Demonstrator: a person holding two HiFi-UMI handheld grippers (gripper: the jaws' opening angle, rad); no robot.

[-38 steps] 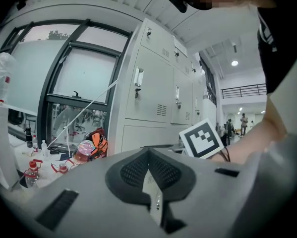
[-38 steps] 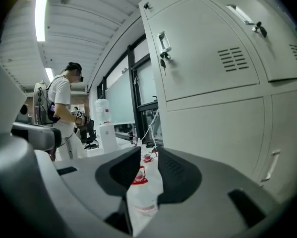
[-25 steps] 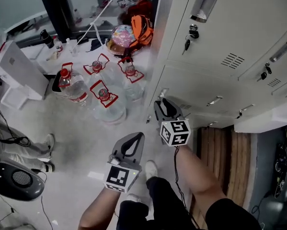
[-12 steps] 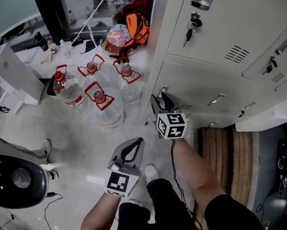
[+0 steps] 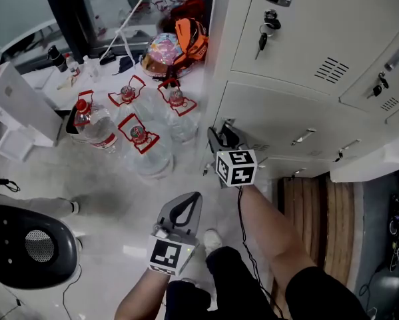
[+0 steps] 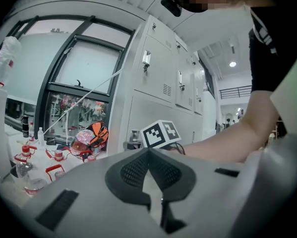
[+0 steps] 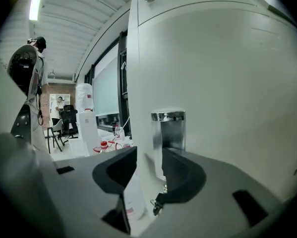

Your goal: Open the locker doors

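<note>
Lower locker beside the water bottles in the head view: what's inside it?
Nothing inside shows: the locker door is shut and covers it. Only the outside is visible: a chrome handle on the door and a key hanging below it.

Pale floor (image 5: pixel 106 192), dark-framed window (image 5: pixel 119 5), water jugs (image 5: pixel 142 145) standing together

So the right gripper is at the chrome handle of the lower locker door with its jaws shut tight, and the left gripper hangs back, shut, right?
Not quite. The right gripper view shows the right gripper with its jaws apart, having just closed a little, and the chrome handle in the gap but not gripped. The left gripper does hang back, shut.
</note>
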